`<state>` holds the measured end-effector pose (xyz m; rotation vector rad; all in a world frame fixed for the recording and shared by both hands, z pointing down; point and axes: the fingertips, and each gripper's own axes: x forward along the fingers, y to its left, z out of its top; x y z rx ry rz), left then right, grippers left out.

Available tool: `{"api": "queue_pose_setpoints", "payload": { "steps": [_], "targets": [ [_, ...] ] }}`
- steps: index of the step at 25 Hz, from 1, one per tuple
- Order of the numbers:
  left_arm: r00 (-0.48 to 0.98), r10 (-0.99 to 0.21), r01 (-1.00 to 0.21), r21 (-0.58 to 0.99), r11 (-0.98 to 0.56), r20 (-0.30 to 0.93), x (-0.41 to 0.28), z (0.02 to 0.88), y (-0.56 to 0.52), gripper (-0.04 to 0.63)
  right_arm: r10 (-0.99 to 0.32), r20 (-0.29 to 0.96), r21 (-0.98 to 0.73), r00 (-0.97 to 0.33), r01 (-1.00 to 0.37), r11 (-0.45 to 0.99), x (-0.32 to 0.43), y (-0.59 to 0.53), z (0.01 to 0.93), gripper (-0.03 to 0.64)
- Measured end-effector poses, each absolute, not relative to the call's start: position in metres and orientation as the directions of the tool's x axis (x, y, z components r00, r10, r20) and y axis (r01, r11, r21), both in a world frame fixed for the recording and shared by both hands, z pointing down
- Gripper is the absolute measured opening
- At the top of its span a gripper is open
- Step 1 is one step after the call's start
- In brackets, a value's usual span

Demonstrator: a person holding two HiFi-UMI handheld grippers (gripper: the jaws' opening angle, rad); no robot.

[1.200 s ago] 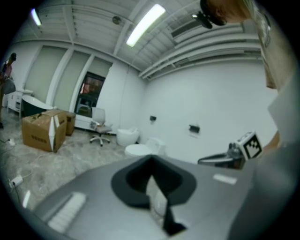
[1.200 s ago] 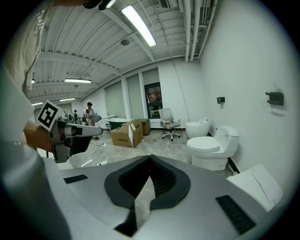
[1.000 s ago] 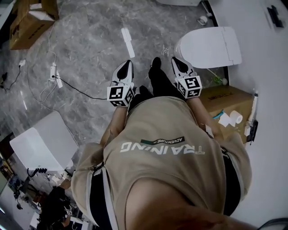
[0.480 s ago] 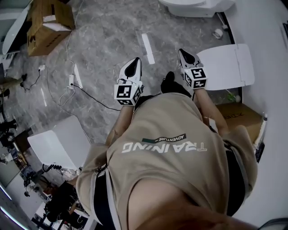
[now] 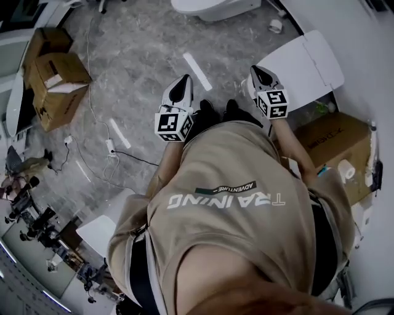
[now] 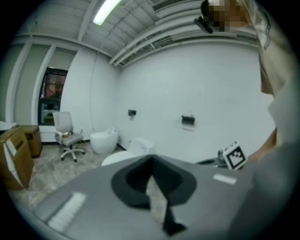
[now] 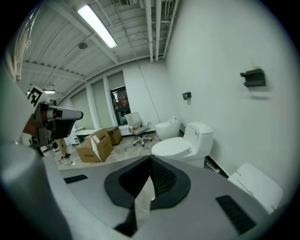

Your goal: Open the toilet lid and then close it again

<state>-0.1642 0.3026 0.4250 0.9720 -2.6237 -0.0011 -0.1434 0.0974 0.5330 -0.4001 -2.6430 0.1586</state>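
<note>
A grey marbled floor (image 5: 141,55) beside a white wall fills the head view, where a person in a beige shirt (image 5: 234,203) holds two grippers out ahead. The left gripper (image 5: 184,80) hangs over bare floor. The right gripper (image 5: 254,69) hangs just beside the nearest white toilet (image 5: 289,77), whose flat white lid (image 5: 308,58) lies down. A second white toilet (image 5: 212,6) stands at the top edge. Three brown cardboard boxes show: two at the left (image 5: 61,89) and one by the wall on the right. In the left gripper view the jaws meet at their tips with nothing between them. Beyond them stand two toilets, one of them a rounded white toilet (image 6: 103,140), plus one white office chair (image 6: 65,136) and two dark wall fittings (image 6: 187,120). In the right gripper view the jaws are likewise pressed together and empty. Ahead of them are two toilets with lids down, the office chair and two of the boxes.
</note>
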Motion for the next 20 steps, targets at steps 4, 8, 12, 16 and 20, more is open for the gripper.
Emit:
{"api": "queue_pose_setpoints", "payload": {
  "steps": [4,8,12,16,20],
  "targets": [
    [-0.594,-0.728,-0.742,0.119,0.660,0.342,-0.189,0.435,0.261,0.005,0.171,0.462,-0.185,-0.870,0.094,0.978,-0.121,0.059,0.547,0.009],
    [-0.443,-0.830,-0.854,0.122,0.506,0.340,-0.216,0.438,0.203,0.005,0.021,0.492,-0.172,-0.870,-0.074,0.982,-0.104,0.021,0.556,0.009],
    [-0.247,-0.912,-0.946,0.124,0.301,0.327,-0.242,0.436,0.151,0.005,-0.188,0.499,-0.150,-0.846,-0.298,0.943,-0.093,-0.007,0.549,0.009],
    [-0.085,-0.944,-0.985,0.119,0.129,0.319,-0.257,0.435,0.116,0.005,-0.329,0.488,-0.161,-0.809,-0.454,0.876,-0.090,-0.012,0.533,0.009],
    [0.066,-0.939,-0.989,0.148,-0.016,0.336,-0.264,0.450,0.089,0.005,-0.430,0.483,-0.151,-0.763,-0.556,0.817,-0.091,-0.008,0.522,0.009]
  ]
}}
